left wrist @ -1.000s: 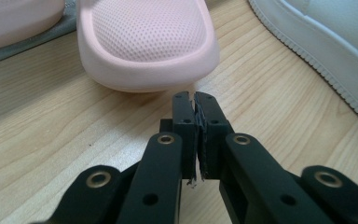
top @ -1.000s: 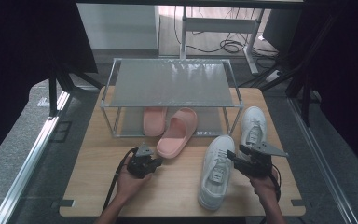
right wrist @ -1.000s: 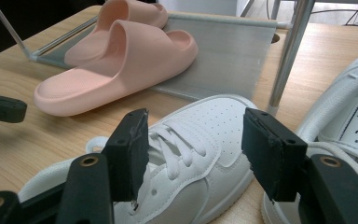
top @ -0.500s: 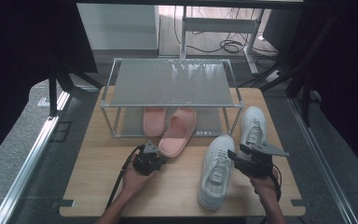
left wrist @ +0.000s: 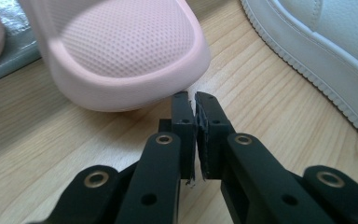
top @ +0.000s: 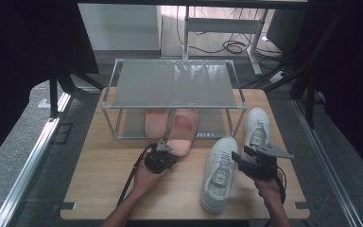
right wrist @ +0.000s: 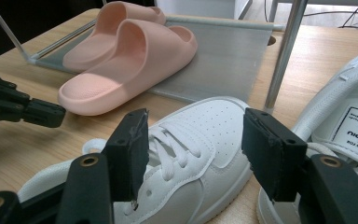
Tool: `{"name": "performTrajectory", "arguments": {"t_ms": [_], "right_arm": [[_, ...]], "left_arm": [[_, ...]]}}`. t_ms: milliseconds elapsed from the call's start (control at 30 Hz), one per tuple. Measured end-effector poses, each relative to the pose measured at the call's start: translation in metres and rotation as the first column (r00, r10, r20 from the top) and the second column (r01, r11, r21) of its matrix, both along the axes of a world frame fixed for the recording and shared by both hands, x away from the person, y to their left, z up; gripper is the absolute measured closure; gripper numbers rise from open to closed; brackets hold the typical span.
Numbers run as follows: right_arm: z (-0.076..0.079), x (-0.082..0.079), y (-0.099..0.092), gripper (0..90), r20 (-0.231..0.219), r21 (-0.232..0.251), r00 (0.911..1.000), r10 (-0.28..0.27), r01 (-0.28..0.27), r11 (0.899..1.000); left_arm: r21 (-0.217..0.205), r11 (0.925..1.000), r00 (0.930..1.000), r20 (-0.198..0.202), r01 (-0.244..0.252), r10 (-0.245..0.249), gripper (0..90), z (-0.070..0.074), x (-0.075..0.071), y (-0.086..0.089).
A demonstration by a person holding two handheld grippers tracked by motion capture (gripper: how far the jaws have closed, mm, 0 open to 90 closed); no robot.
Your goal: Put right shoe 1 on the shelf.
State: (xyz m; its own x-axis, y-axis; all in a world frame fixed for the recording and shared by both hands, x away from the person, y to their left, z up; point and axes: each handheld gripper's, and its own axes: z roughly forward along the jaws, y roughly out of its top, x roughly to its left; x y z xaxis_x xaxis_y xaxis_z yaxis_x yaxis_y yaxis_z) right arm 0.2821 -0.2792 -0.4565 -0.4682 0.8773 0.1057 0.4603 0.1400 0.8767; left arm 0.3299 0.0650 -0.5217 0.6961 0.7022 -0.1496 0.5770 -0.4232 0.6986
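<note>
Wood table: pink slipper, textured toe; left claw closed, right claw open.

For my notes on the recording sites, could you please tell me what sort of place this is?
Probably an office or lab set up for recording: a light wooden table holds a low metal two-tier shoe rack, black curtains flank it, and a desk frame with loose cables stands behind.

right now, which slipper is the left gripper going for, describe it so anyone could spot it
Find the metal rack on the wooden table. Two pink slippers lie at its lower shelf. It is the right-hand slipper, whose toe pokes out onto the wood in front of the left gripper; the other is tucked farther under.
</note>
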Motion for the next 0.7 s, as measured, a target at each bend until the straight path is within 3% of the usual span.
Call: {"name": "performTrajectory", "arguments": {"t_ms": [367,700], "right_arm": [[0.000,0.000,0.000,41.7,0.000,-0.001,1.0000,0.001,-0.001,1.000],[0.000,-0.001,-0.001,41.7,0.000,0.000,1.0000,-0.001,0.001,1.000]], "left_arm": [[0.009,0.9999,0.9999,-0.010,0.011,-0.011,86.4,0.001,0.010,-0.019],[0.003,0.9999,0.9998,-0.015,-0.011,0.011,86.1,0.001,0.013,-0.015]]}}
